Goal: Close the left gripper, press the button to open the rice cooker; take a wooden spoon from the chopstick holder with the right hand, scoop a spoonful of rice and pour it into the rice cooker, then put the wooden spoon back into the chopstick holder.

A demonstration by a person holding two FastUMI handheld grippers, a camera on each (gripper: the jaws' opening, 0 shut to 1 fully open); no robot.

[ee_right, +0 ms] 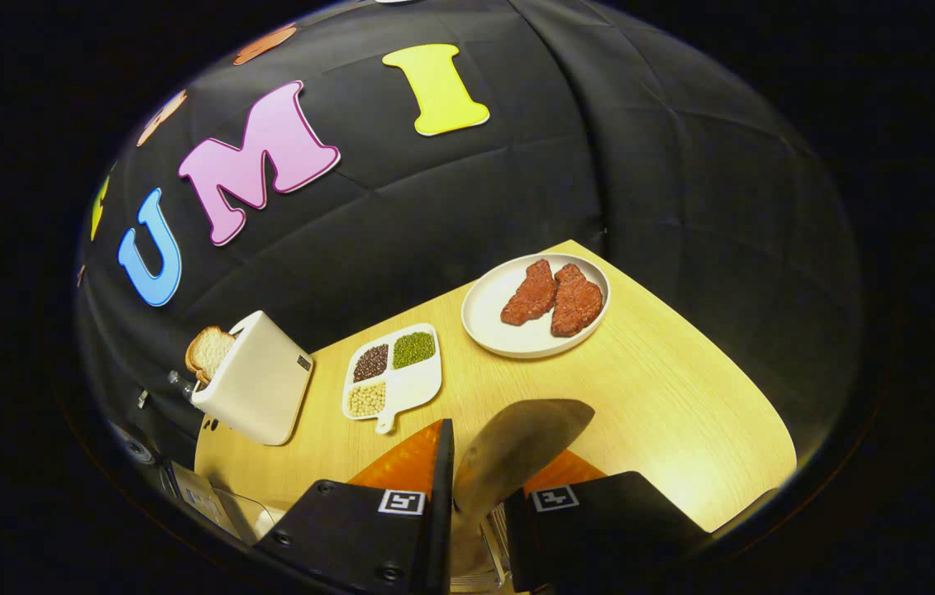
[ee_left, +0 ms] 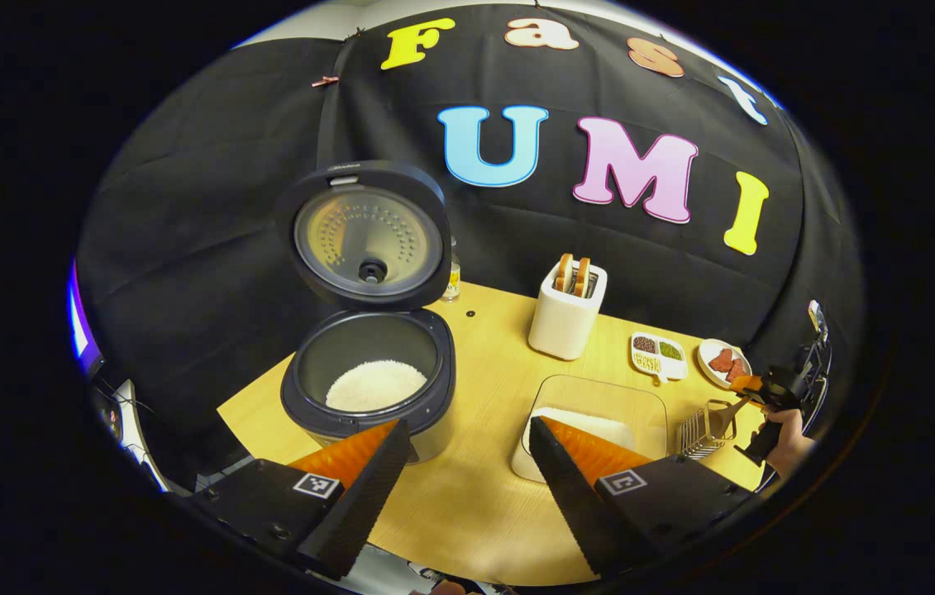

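The wooden spoon is seen blurred in the right gripper view, its handle hidden between the right gripper's fingers. In the left gripper view, the rice container is partly covered by a finger, and the chopstick holder is too small for detail.

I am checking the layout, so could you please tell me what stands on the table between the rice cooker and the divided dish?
The toaster stands between the rice cooker and the divided dish, in the left gripper view.
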